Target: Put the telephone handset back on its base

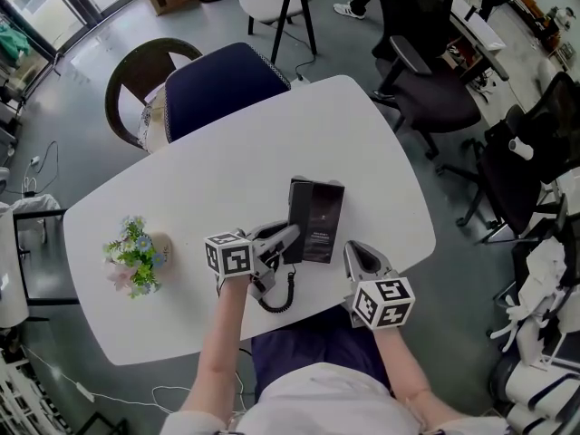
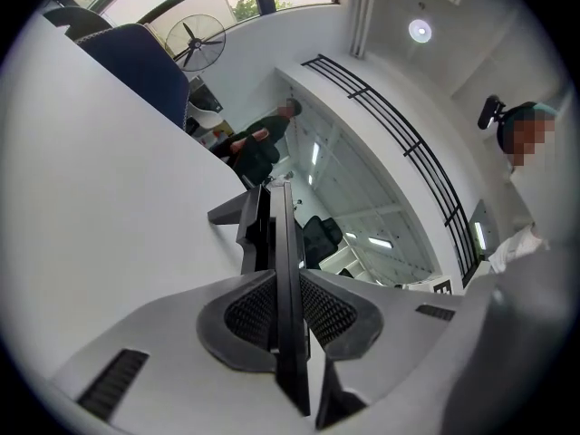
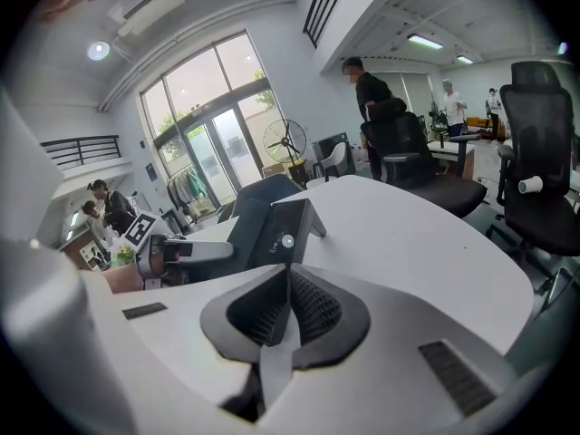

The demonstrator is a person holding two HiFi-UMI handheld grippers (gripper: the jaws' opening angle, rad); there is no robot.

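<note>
The black telephone base [image 1: 317, 217] lies flat in the middle of the white table [image 1: 217, 170]. My left gripper [image 1: 286, 242] is at the base's near left edge, shut on the black handset [image 1: 294, 248]. In the left gripper view the handset [image 2: 284, 243] runs edge-on between the pads, with the base [image 2: 232, 214] just beyond it. A coiled cord [image 1: 282, 298] hangs from the handset toward the table's near edge. My right gripper [image 1: 355, 254] hovers to the base's near right, shut and empty. Its pads [image 3: 317, 311] meet, and the base [image 3: 276, 229] stands ahead of them.
A small pot of flowers [image 1: 138, 257] sits at the table's left. A dark blue chair [image 1: 222, 84] stands at the far side. Black office chairs [image 1: 430, 98] stand beyond the right edge. People [image 3: 367, 89] are in the room's background.
</note>
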